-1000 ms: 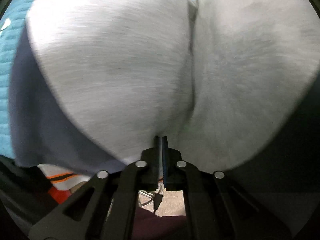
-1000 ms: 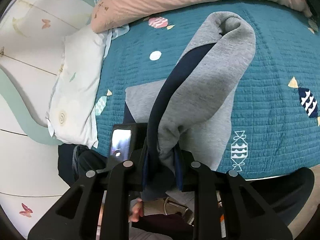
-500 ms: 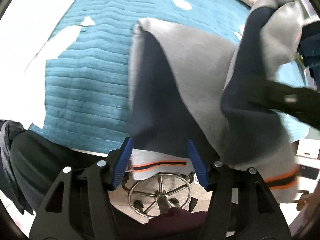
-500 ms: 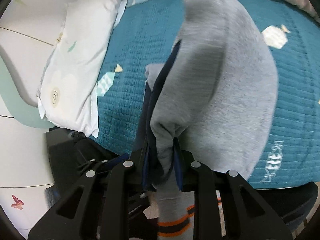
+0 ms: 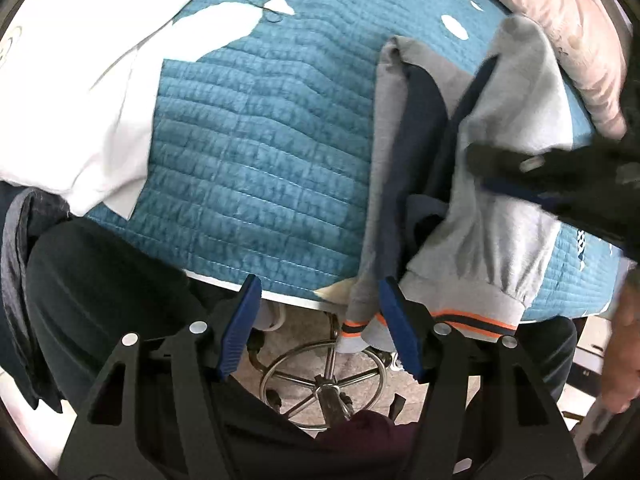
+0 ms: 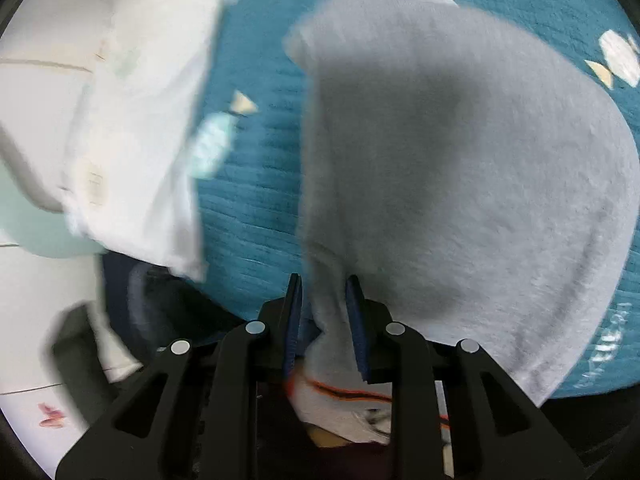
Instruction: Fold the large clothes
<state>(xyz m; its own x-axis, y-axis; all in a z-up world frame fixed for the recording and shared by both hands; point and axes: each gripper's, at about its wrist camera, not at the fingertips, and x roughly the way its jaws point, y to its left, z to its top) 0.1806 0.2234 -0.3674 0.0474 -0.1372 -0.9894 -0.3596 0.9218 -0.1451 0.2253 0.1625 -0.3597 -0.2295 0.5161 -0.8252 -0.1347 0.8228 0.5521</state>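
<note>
A grey sweatshirt (image 5: 508, 184) with a navy lining and orange-striped hem hangs over the near edge of a teal quilted bed (image 5: 256, 152). My left gripper (image 5: 320, 320) is open and empty, its blue pads (image 5: 240, 324) apart just below the bed edge, left of the hem. My right gripper (image 6: 323, 320) is shut on a bunched fold of the grey sweatshirt (image 6: 460, 184), which spreads out before it. In the left wrist view the right gripper (image 5: 552, 188) shows as a dark blur clamping the cloth.
A white pillow (image 5: 72, 112) lies on the left of the bed, also in the right wrist view (image 6: 132, 128). A pink pillow (image 5: 560, 20) is at the far right. A chair's metal base (image 5: 324, 380) stands below the bed edge.
My left gripper let go of the sweatshirt, opened wide and drew back to the left. My right gripper kept its hold and swung the cloth forward over the bed.
</note>
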